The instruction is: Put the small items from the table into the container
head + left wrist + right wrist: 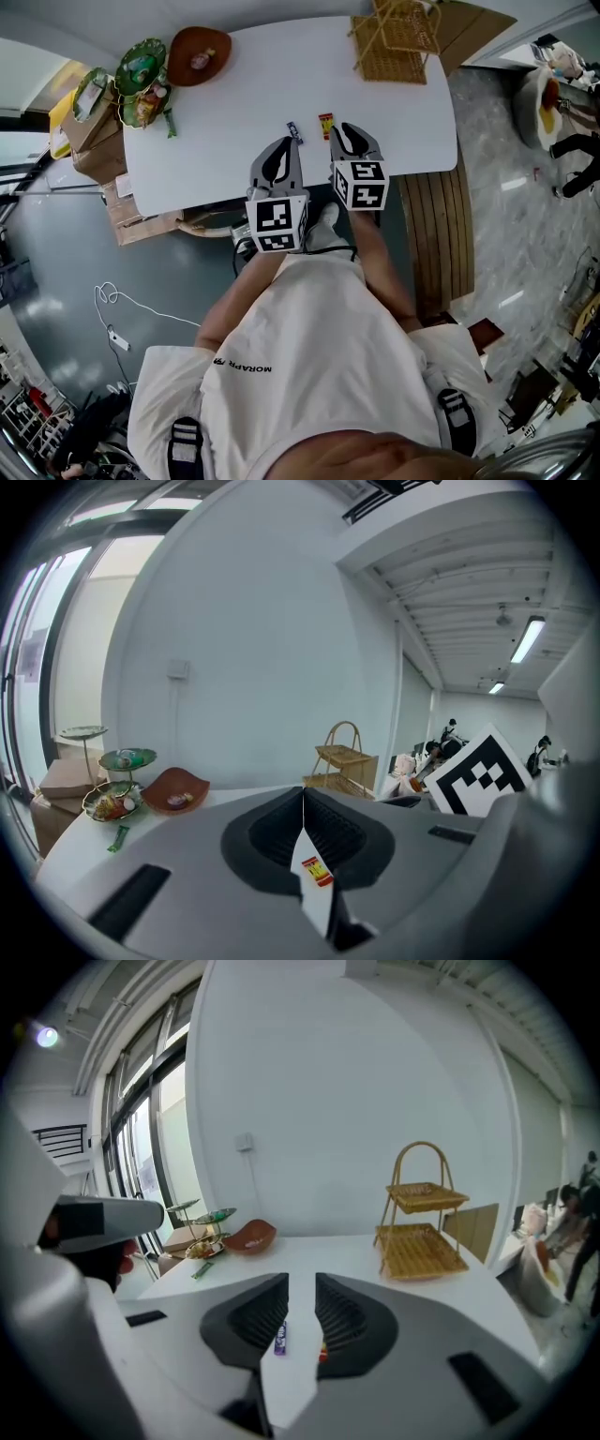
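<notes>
A sweet (201, 62) lies in the brown bowl (217, 41), well apart from the left gripper (282, 146), jaws clenched empty, and the right gripper (346, 132), jaws parted.

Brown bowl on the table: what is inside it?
The brown bowl holds one or two small wrapped items, too small to count. In the left gripper view its near rim hides part of the inside.

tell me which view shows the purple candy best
The right gripper view: the purple candy lies unobstructed on the table, in the gap between the jaws. The head view shows it only as a tiny dark sliver; the left gripper view does not show it.
</notes>
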Action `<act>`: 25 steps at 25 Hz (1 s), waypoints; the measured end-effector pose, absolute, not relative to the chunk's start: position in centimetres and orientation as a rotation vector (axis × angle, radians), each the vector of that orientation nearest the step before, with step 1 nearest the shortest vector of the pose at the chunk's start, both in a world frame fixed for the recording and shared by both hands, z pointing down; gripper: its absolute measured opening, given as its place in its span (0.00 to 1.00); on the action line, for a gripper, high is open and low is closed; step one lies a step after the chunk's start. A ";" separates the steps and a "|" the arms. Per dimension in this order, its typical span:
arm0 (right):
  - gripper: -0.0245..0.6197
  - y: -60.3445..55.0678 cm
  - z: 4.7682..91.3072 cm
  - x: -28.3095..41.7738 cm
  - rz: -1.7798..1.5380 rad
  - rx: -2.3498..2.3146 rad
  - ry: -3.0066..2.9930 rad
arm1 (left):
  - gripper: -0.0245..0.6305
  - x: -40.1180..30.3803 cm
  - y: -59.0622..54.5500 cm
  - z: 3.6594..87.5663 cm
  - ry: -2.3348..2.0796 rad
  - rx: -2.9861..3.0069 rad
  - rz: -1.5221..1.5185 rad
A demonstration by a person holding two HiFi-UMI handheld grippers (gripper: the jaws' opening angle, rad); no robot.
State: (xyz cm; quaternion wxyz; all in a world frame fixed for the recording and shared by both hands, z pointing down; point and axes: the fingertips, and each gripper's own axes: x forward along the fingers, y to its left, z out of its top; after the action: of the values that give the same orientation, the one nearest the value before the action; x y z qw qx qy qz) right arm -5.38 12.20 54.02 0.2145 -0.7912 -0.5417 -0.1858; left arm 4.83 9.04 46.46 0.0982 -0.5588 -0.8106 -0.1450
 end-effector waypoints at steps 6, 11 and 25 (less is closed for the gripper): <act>0.20 12.9 57.2 -5.2 -0.573 -2.147 -1.454 | 0.04 4.9 9.2 46.6 -2.388 -1.658 -0.428; 0.23 13.5 60.4 -5.8 -0.633 -2.083 -1.438 | 0.04 4.9 9.2 47.0 -2.377 -1.651 -0.434; 0.29 14.4 66.7 -5.5 -0.785 -2.001 -1.378 | 0.04 5.3 9.8 48.2 -2.334 -1.650 -0.435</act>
State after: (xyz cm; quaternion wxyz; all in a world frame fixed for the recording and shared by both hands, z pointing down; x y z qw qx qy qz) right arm -5.50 14.39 66.71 0.2900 -0.7500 -0.5167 -0.2941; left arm 5.32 9.82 48.22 0.1250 -0.5662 -0.8010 -0.1492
